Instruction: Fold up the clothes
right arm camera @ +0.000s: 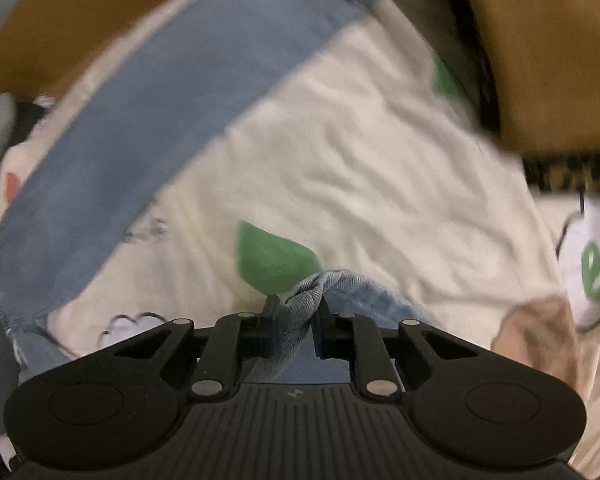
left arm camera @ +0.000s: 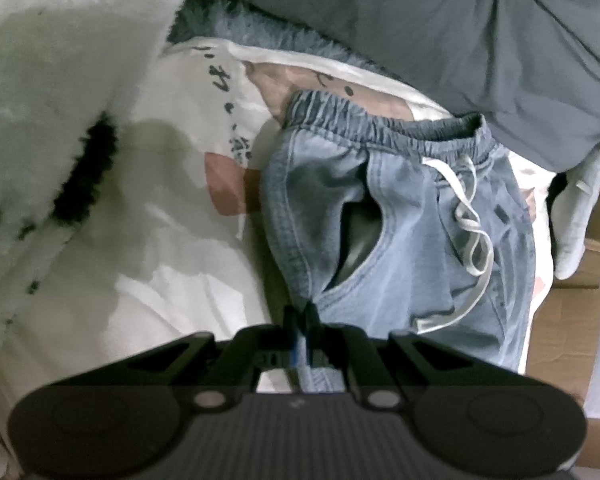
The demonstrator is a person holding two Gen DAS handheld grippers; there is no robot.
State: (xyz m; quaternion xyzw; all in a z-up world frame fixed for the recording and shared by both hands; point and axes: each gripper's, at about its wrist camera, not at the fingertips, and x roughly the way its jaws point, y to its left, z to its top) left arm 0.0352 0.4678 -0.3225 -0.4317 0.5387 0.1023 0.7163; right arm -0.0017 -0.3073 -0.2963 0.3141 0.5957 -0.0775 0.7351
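Light-blue denim trousers (left arm camera: 400,216) with an elastic waistband and a white drawstring (left arm camera: 468,216) lie on a cream printed sheet (left arm camera: 172,240). My left gripper (left arm camera: 301,322) sits at their near left edge, jaws together, with denim pinched between the fingers. In the right wrist view a long denim leg (right arm camera: 148,132) runs diagonally across the cream sheet (right arm camera: 360,168). My right gripper (right arm camera: 298,300) is shut on a bunched fold of denim (right arm camera: 308,284) that rises between its fingers, next to a green print.
A white fluffy garment (left arm camera: 40,100) lies at the left and a dark grey garment (left arm camera: 440,20) across the top. A grey-gloved hand (left arm camera: 580,208) and brown cardboard (left arm camera: 560,320) are at the right. A mustard-brown surface (right arm camera: 540,40) borders the sheet's far side.
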